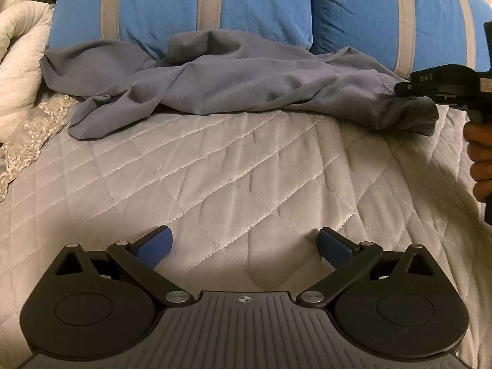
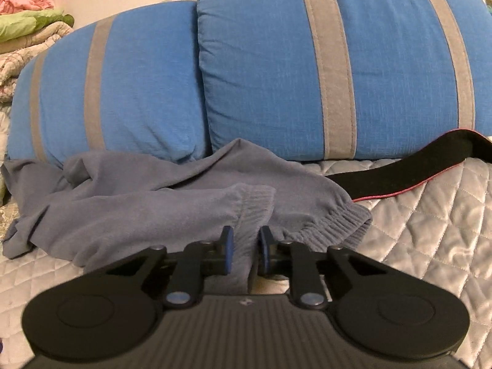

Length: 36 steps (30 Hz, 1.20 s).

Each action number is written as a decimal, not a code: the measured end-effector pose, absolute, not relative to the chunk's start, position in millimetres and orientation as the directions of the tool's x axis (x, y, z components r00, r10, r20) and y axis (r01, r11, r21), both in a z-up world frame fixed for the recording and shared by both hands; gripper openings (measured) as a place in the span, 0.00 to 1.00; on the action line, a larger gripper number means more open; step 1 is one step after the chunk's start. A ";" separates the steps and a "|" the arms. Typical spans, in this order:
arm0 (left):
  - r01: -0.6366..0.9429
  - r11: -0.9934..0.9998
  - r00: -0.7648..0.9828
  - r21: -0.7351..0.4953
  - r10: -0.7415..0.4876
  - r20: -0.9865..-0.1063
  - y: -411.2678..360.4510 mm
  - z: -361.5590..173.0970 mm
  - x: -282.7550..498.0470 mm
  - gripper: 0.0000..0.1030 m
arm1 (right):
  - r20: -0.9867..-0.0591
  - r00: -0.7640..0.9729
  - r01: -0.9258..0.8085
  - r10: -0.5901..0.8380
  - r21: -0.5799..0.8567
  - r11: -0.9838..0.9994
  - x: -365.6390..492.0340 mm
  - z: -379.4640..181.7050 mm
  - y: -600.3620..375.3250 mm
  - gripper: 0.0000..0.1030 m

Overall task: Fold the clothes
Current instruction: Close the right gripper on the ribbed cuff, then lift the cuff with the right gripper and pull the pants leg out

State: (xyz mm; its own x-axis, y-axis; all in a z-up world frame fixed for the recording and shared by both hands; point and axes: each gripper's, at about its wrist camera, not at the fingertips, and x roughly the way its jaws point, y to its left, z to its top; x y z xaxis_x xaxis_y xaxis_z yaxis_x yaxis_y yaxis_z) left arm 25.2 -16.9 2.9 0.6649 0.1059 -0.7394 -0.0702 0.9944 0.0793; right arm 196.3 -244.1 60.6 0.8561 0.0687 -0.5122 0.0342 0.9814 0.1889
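Crumpled grey-blue sweatpants (image 1: 233,89) lie across the quilted bedspread (image 1: 246,169) in front of two pillows. My left gripper (image 1: 244,243) is open and empty, over bare quilt, well short of the pants. My right gripper (image 2: 246,246) is shut on the ribbed cuff end of the sweatpants (image 2: 172,203); cloth is pinched between its blue pads (image 2: 227,246). In the left wrist view the right gripper (image 1: 406,90) comes in from the right edge at the cuff, held by a hand (image 1: 479,160).
Two blue pillows with grey stripes (image 2: 276,67) stand behind the pants. A black strap with red edging (image 2: 409,166) lies on the quilt at the right. A cream blanket (image 1: 21,70) and folded cloth (image 2: 30,18) sit at the left.
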 end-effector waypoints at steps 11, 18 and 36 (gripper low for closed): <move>-0.075 0.994 0.678 0.077 0.107 -0.727 -18.3 1.6 25.7 1.00 | -0.531 0.845 0.052 0.060 0.193 0.980 192.1 64.1 -241.1 0.13; -0.069 0.995 0.691 0.070 0.099 -0.716 -17.8 0.6 26.2 1.00 | -0.516 0.852 0.025 0.087 0.207 0.978 178.5 77.1 -236.6 0.05; -0.051 0.998 0.654 -0.025 0.015 -0.756 -3.6 9.1 33.7 0.99 | -0.579 0.774 -0.193 0.256 0.169 0.967 48.1 76.8 -201.3 0.01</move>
